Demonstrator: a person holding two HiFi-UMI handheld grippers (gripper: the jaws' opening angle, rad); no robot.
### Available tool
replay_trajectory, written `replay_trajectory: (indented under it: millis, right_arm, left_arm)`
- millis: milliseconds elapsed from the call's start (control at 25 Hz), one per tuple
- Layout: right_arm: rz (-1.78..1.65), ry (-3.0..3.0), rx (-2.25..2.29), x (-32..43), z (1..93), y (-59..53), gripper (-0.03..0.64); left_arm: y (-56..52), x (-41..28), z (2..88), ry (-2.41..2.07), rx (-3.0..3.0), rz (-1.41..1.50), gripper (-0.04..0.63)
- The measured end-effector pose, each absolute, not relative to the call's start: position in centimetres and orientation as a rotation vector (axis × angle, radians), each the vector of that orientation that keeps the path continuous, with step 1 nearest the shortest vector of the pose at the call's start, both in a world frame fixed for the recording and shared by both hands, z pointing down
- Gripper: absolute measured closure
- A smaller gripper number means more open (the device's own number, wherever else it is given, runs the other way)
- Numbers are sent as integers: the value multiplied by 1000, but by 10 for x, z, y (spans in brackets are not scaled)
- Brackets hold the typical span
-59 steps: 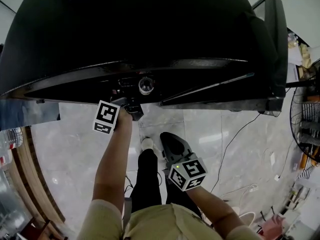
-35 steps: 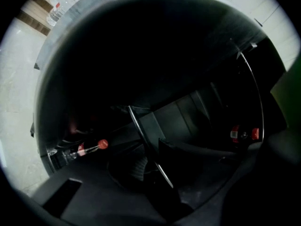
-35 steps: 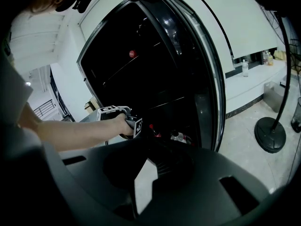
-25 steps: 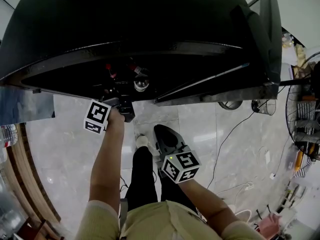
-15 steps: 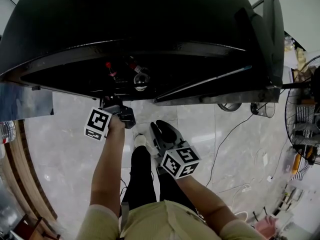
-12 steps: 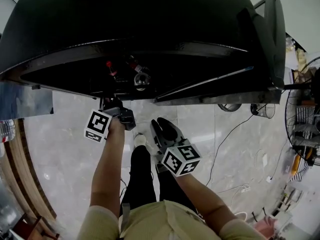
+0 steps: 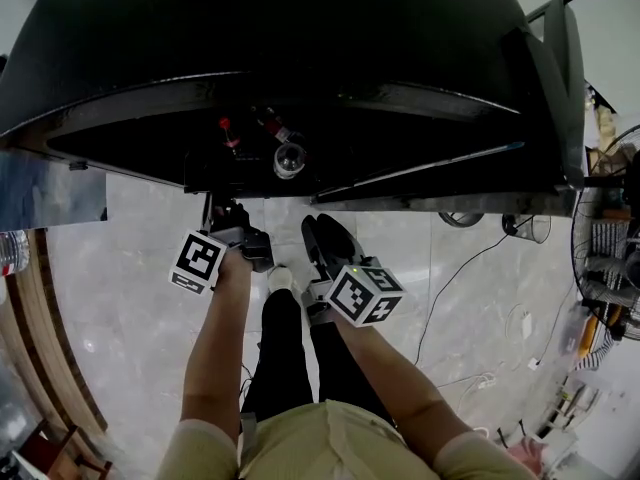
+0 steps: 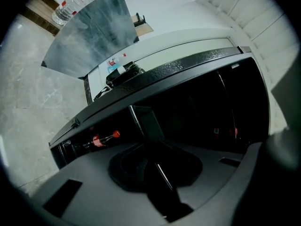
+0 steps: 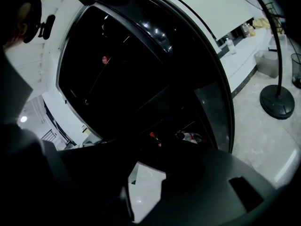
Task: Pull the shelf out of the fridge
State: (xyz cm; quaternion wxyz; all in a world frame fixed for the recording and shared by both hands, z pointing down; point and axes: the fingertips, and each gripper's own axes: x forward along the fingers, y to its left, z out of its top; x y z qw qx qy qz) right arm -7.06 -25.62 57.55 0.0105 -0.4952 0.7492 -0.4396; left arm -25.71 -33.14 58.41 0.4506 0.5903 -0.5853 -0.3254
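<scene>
The black fridge (image 7: 300, 48) stands open, seen from above. Its dark shelf (image 7: 215, 180) sticks out past the front edge, carrying a red-capped bottle (image 7: 228, 125) and a clear bottle (image 7: 289, 158). My left gripper (image 7: 222, 208) is shut on the shelf's front edge; in the left gripper view the thin edge (image 8: 162, 175) runs between the dark jaws. My right gripper (image 7: 322, 236) hangs just right of it, below the shelf. Its jaws are opening, and only floor shows between them (image 9: 143, 192).
The fridge door (image 7: 555, 88) stands open at the right. A floor fan (image 7: 610, 258) and cables (image 7: 470, 268) lie to the right on the marble floor. Water bottles (image 7: 10, 253) sit at the left by a wooden edge. The person's legs (image 7: 285, 338) are below the grippers.
The left gripper has drawn back toward the person with the shelf, which now sticks out further. The right gripper has risen beside it and its jaws have spread apart.
</scene>
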Motion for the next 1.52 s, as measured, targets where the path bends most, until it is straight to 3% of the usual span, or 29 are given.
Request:
replay_trajectory:
  millis: [640, 1080, 1520]
  right_arm:
    - [-1559, 2004, -1328, -86, 584, -291, 436]
    - [-1560, 1870, -1410, -64, 596, -309, 439]
    - [-1501, 1817, -1349, -56, 590, -313, 529]
  left_arm:
    - [-312, -257, 584, -1389, 1453, -797, 529]
    - [-297, -256, 584, -1377, 1458, -790, 529]
    - [-294, -256, 583, -1369, 1460, -793, 531]
